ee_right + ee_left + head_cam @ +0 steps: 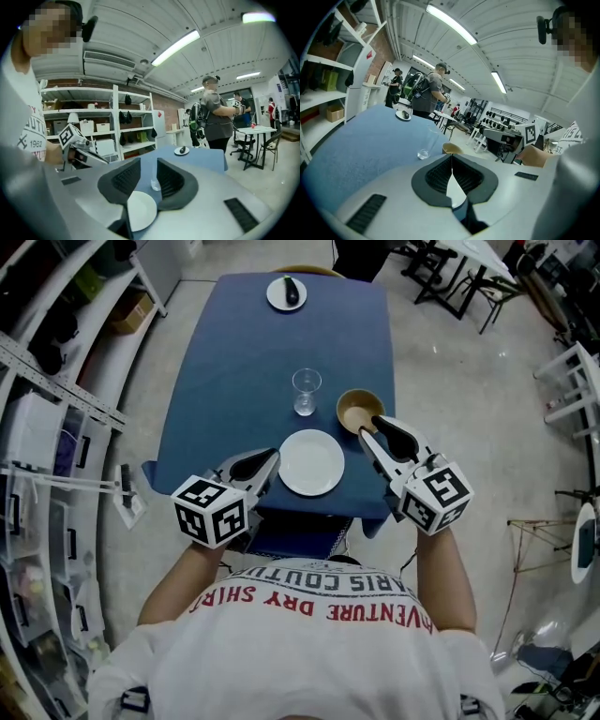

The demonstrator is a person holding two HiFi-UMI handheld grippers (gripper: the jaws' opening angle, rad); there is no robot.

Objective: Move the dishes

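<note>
As the white plate (310, 462) lies at the near edge of the blue table (216, 381), flat and empty, it sits between the two grippers. It is round, so it has no long axis, and a grip can come from either side.

The left gripper (270, 463) is the nearer one. Its tips are just beside the plate's left rim and point toward it. Its jaws are pressed together with nothing in them, as the left gripper view (451, 157) shows.

The right gripper (373, 427) is to the right of the plate and a little beyond it, and its tips are at the near rim of the wooden bowl (356, 409). I cannot tell if they touch it. Its jaws stand partly apart and hold nothing. Through their gap the right gripper view (149, 164) shows the plate low down.

Beyond the plate stands a glass (306, 390), and far beyond it a small plate (286, 292). I judge that the left jaws must open first.
</note>
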